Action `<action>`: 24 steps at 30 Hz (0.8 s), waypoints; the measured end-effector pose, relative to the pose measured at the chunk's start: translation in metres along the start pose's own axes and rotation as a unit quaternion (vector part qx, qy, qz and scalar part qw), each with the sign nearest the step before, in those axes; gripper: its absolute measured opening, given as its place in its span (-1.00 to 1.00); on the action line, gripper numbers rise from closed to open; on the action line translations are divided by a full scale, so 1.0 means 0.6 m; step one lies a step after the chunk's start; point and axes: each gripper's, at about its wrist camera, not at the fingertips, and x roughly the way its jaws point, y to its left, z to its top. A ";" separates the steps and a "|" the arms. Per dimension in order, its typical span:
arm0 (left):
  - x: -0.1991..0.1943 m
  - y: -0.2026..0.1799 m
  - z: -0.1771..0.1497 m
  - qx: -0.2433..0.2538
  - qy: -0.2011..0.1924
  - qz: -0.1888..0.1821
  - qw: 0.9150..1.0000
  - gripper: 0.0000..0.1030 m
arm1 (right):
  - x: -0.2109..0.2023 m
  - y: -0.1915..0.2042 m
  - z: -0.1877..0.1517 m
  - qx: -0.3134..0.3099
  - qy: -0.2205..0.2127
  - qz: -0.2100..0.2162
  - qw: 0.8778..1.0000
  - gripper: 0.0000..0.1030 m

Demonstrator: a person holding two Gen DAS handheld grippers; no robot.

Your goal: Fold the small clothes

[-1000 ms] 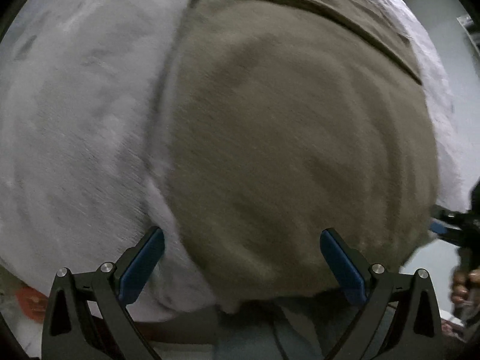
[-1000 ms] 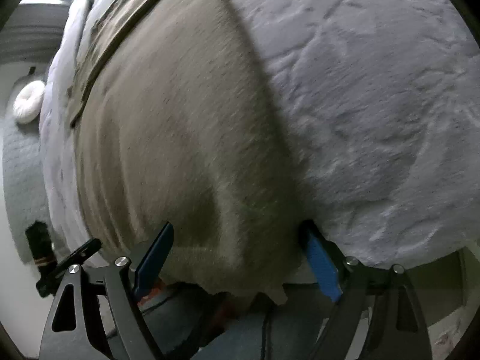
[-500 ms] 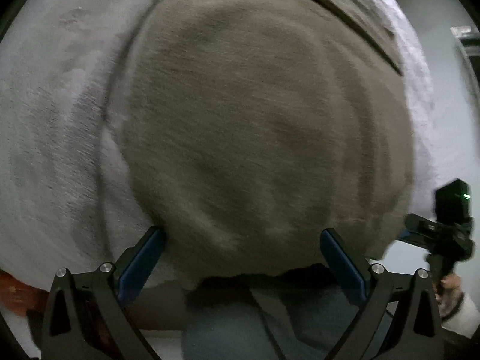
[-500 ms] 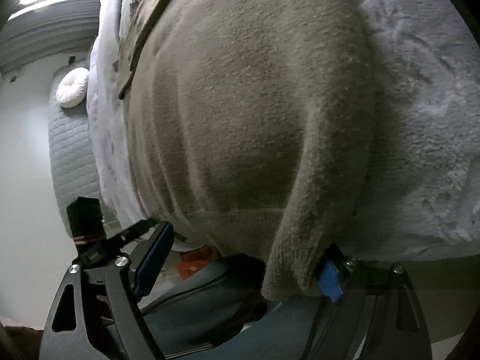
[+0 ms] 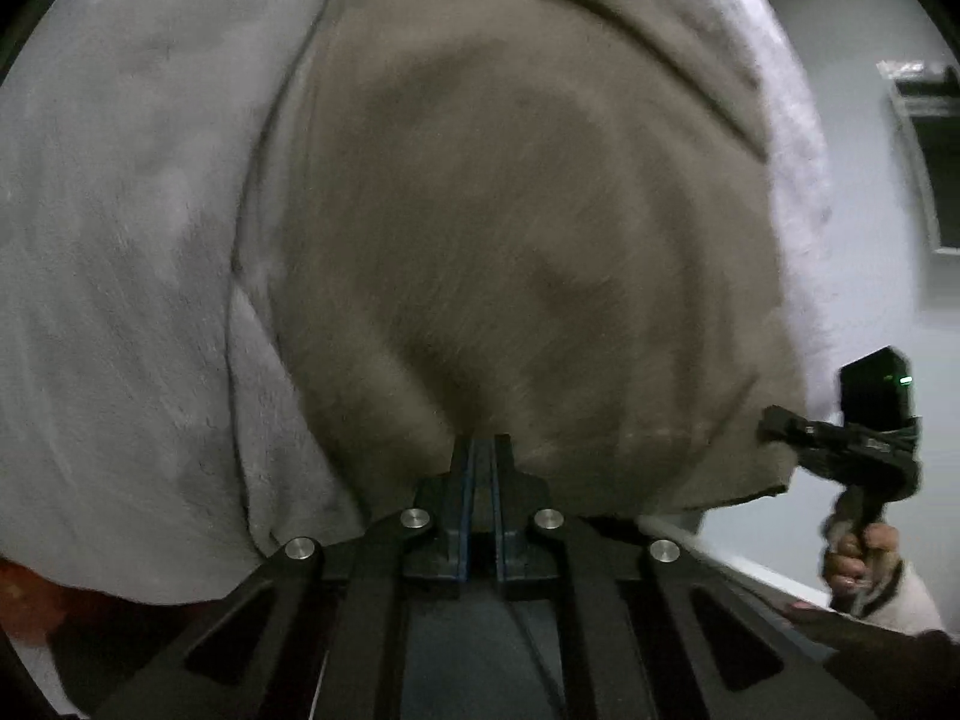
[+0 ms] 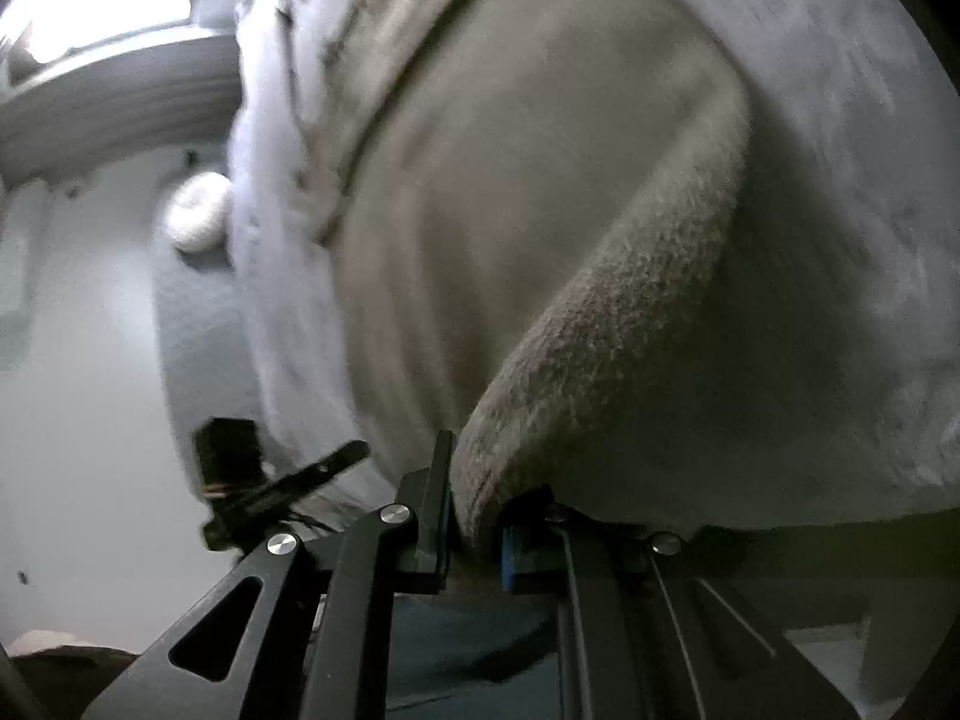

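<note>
While the left gripper [image 5: 480,450] is pinching the sweater's [image 5: 510,240] near hem, the right gripper's [image 6: 474,516] jaws are closing on its corner; it is draping soft and light between the 2 grips.

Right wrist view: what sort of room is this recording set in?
Probably a bedroom. A brown garment is spread on a fluffy grey blanket covering what looks like a bed, with a quilted panel, a round white cushion and a bright window behind it.

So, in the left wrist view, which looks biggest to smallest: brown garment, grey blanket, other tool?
1. brown garment
2. grey blanket, nearly as big; partly cut by frame
3. right tool, smallest, also farther away
</note>
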 end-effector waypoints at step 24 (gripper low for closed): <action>-0.071 -0.046 0.323 0.112 -0.063 0.120 0.984 0.27 | -0.017 0.096 0.273 0.100 -0.153 0.082 0.980 -0.76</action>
